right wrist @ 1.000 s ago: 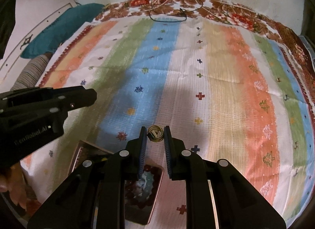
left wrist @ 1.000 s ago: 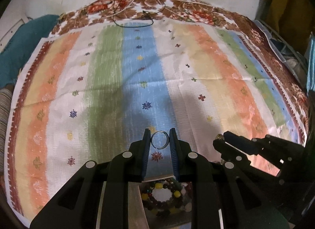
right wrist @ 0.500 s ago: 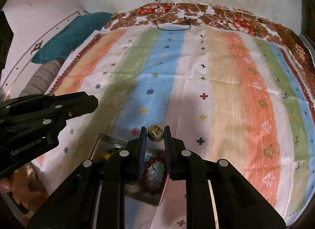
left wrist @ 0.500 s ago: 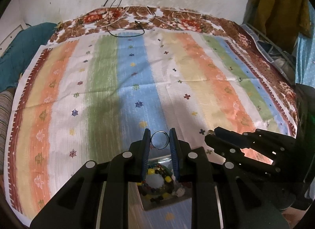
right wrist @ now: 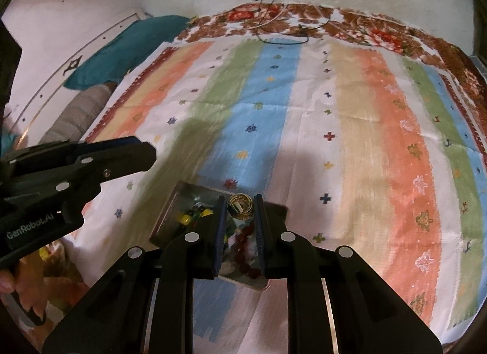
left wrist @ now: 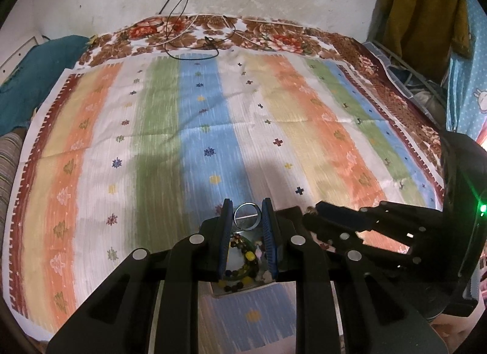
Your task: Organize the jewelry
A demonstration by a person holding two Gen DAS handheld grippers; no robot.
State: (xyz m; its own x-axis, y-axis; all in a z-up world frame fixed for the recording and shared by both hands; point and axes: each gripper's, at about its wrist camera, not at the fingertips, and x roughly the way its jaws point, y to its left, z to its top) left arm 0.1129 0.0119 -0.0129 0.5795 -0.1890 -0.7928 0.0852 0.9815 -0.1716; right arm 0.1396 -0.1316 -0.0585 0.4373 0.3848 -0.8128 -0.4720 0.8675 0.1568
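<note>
My left hand-held gripper [left wrist: 247, 217] clamps a silver ring [left wrist: 247, 216], its opening facing me. My right hand-held gripper [right wrist: 241, 206] clamps a gold coiled ring [right wrist: 241, 206] above the jewelry tray [right wrist: 170, 205].

I count two black two-finger claws of mine: the left claw [left wrist: 247, 212] and the right claw [right wrist: 240, 206]. Each pinches one ring, so two rings: one plain thin silver metal ring [left wrist: 247, 216] and one gold-coloured coiled wire ring [right wrist: 241, 206]. Below them sits one shallow rectangular metal tray [right wrist: 170, 211]. In it I make out two bead bracelets, one of dark red round beads [right wrist: 243, 250] and one of mixed yellow, green and dark beads [left wrist: 243, 258]; any smaller pieces are too blurred to count. One striped multicoloured woven cloth [left wrist: 213, 129] lies under everything.
</note>
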